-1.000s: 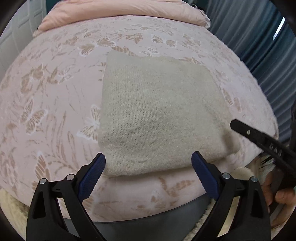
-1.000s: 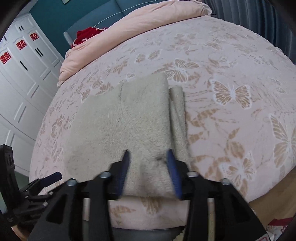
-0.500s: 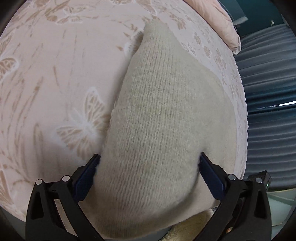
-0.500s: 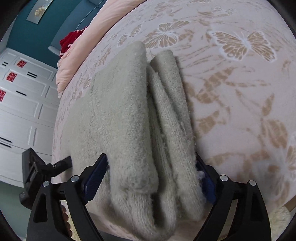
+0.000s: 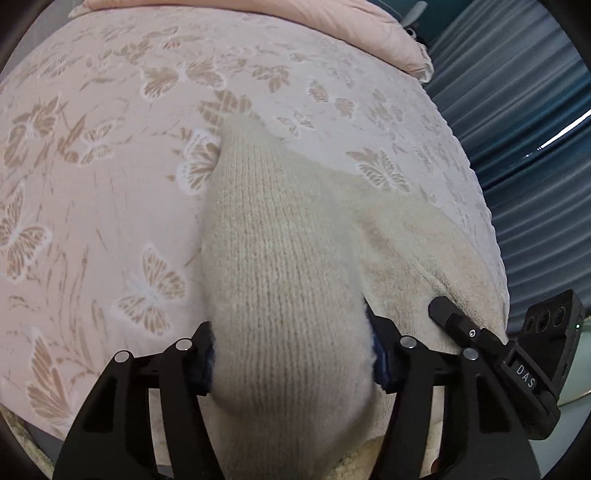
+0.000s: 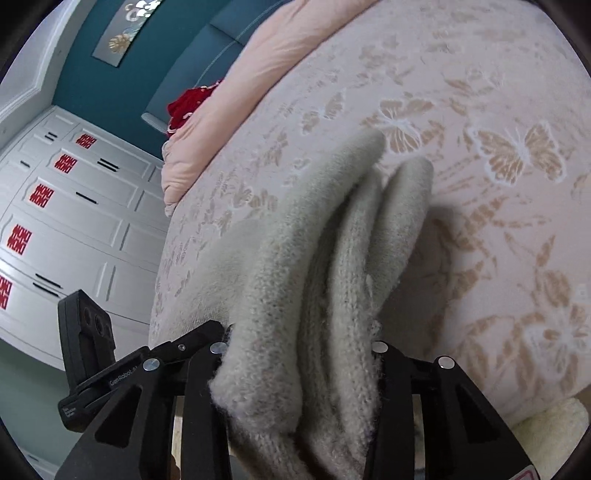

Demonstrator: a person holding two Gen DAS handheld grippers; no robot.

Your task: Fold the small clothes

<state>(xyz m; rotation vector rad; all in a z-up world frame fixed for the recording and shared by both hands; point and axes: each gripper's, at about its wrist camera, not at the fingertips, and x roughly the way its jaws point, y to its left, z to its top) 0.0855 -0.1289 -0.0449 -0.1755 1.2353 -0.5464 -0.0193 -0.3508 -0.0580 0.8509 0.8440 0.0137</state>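
A folded beige knit sweater (image 5: 280,266) lies at the near edge of the bed. My left gripper (image 5: 291,354) is shut on its near left end, the knit bunched thick between the blue pads. My right gripper (image 6: 299,354) is shut on the near right end of the sweater (image 6: 332,258), where several folded layers stand up between the fingers. The near edge is lifted off the bed; the far part still rests on it. The right gripper's body (image 5: 517,362) shows at the lower right of the left wrist view, and the left gripper's body (image 6: 96,354) at the lower left of the right wrist view.
The bed has a pink bedspread with butterflies (image 5: 110,184). A folded pink quilt (image 5: 332,26) lies at the far end. Blue-grey curtains (image 5: 535,129) hang to the right. White cabinet doors (image 6: 74,221) stand to the left, with a red item (image 6: 188,103) near the quilt.
Both grippers moved in over the sweater's near edge and closed on it. The gripped edge has bunched up and risen off the bed.
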